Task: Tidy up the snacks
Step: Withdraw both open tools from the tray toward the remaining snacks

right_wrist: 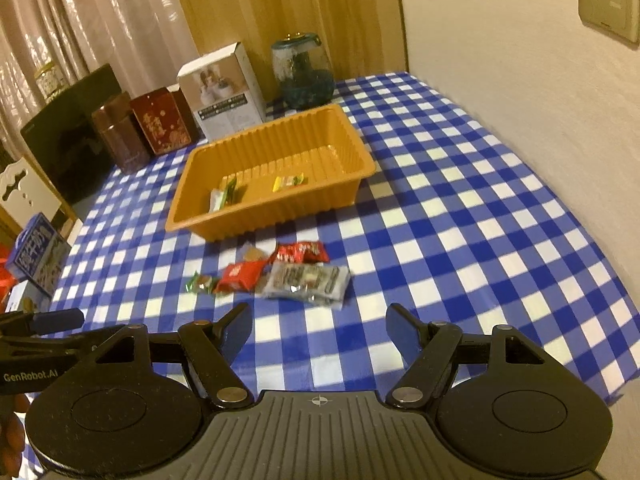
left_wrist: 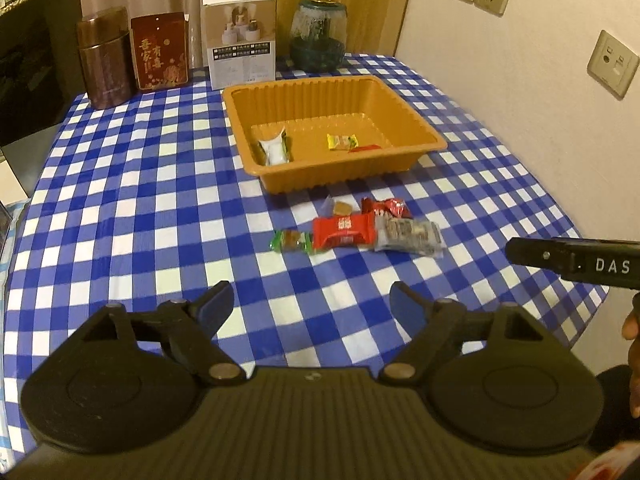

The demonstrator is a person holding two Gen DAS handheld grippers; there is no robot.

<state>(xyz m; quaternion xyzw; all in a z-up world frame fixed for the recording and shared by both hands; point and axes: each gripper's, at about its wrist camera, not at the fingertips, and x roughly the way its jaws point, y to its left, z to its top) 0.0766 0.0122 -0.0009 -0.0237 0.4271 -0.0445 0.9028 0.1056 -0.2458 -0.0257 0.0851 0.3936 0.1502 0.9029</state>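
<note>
Left wrist: left gripper (left_wrist: 312, 300) agape, tilted tableward

Both tongs, left (left_wrist: 312, 300) and right (right_wrist: 318, 326), gape empty.

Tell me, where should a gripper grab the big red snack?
Probably across the middle of the red snack, coming from above. It lies flat on the cloth, so there's no side to slip under, and the green candy and clear pack crowd its two ends.
</note>
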